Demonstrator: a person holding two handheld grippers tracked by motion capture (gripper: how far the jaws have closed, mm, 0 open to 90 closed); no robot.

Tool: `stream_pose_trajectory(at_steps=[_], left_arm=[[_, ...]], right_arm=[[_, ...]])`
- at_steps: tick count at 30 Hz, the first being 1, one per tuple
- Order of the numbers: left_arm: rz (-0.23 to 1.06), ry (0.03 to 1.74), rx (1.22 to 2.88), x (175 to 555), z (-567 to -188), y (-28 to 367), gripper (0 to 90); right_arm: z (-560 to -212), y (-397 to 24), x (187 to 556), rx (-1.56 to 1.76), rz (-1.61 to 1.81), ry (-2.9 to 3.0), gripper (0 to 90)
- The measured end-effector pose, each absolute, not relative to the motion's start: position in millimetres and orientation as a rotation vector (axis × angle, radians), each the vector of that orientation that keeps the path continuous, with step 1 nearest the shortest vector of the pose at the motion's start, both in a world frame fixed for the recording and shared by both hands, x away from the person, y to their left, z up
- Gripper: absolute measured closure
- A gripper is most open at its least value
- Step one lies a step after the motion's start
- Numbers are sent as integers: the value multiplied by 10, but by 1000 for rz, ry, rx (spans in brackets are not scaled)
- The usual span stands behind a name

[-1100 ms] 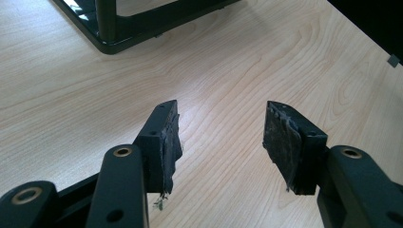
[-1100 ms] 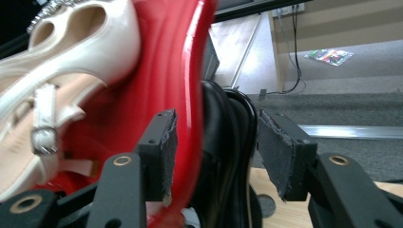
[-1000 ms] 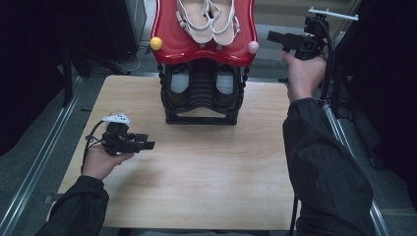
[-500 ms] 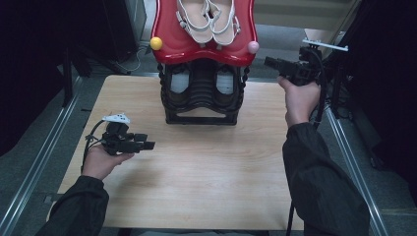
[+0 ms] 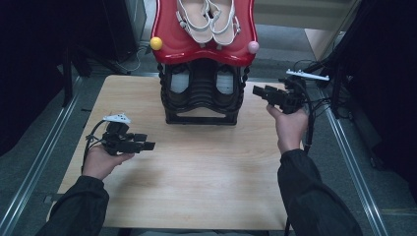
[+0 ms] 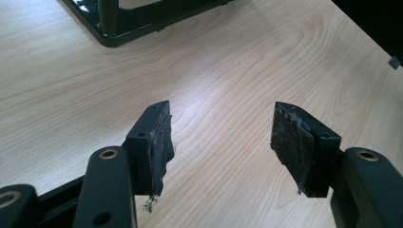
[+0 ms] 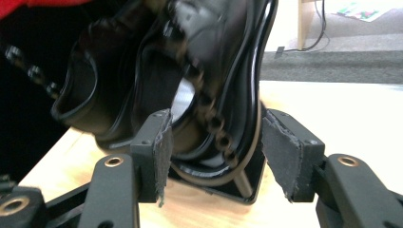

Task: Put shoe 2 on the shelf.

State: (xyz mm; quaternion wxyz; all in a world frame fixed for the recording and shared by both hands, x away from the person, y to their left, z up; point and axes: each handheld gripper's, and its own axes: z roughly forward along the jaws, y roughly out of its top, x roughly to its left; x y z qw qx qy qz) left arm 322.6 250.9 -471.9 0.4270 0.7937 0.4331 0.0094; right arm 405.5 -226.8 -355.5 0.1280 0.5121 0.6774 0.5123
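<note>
A shoe rack stands at the back middle of the wooden table (image 5: 196, 177). Its red top shelf (image 5: 172, 44) holds a pair of white sandals (image 5: 209, 19), and its black lower frame (image 5: 201, 96) holds shoes with pale insoles (image 5: 179, 83). My left gripper (image 5: 147, 146) rests low over the table's left side, open and empty, its jaws pointing right; its pads (image 6: 161, 142) hover above bare wood. My right gripper (image 5: 258, 91) is held in the air right of the rack, open and empty, jaws aimed at the black frame (image 7: 157, 85).
A yellow ball (image 5: 156, 43) and a pink ball (image 5: 253, 47) cap the red shelf's front corners. Metal rails (image 5: 44, 162) run along both sides of the table. Cables (image 5: 314, 103) trail right of the right hand. Bare wood lies in front of the rack.
The right gripper has come down from beside the red shelf to the level of the black frame and moved toward the person. The left gripper has stayed put.
</note>
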Motion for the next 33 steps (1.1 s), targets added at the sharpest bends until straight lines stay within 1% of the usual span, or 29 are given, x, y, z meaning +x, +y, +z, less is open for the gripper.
stream_pose_trajectory(at_steps=[17, 33], left_arm=[[11, 1088, 1985, 3227, -4733, 2500, 372], [8, 1083, 2004, 3234, -4733, 2461, 355]], right_arm=[[-4240, -2057, 3602, 1449, 1498, 2137, 442], [-4577, -2103, 3369, 1413, 1483, 2196, 436]])
